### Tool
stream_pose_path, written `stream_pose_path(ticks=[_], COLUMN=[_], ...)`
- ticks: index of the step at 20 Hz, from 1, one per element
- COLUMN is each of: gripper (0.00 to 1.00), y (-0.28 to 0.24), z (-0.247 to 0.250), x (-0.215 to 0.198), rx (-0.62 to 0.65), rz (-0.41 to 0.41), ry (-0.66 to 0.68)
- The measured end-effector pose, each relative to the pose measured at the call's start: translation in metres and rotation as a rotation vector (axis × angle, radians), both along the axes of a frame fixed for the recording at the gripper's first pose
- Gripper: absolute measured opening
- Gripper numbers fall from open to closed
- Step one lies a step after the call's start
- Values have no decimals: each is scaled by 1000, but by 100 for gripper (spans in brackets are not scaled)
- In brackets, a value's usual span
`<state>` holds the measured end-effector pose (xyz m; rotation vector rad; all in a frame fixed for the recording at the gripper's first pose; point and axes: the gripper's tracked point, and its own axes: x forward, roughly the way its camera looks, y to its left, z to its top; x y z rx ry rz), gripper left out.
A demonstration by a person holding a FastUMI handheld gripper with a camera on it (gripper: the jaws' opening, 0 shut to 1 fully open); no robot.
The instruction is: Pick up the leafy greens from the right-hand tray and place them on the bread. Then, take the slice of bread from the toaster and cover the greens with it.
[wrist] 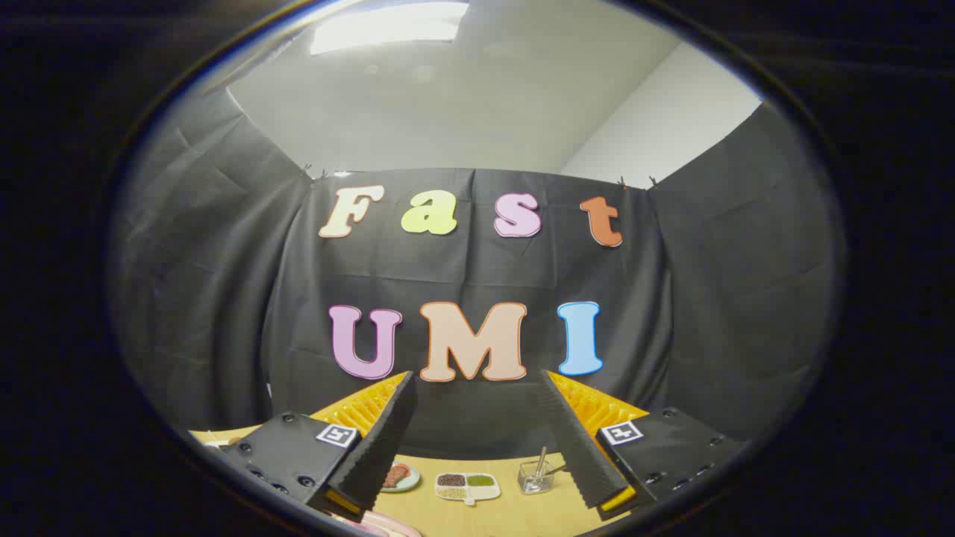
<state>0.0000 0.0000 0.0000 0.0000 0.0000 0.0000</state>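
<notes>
Our gripper (477, 403) rides high, fingers spread wide and empty; we cannot make out greens, bread or toaster on the table (515, 507); descending blind, we risk missing the right-hand tray.

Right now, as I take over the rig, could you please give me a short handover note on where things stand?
Hand-held gripper: fingers spread wide, nothing between them, raised and facing the booth wall.
On the table, seen between the fingers: a small plate with something reddish on it, a divided dish of seasonings, a clear glass cup with a utensil in it.
The greens, bread and toaster are outside what I can see, so I cannot confirm progress. Nothing is held; treat both steps as still to do.
</notes>
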Motion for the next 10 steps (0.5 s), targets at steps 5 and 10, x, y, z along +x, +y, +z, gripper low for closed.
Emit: stream_pose_path(ticks=[5, 10], gripper=[100, 100], y=[4, 2], z=[-1, -1], x=[1, -4], rx=[-20, -40], rz=[20, 34], ry=[3, 3])
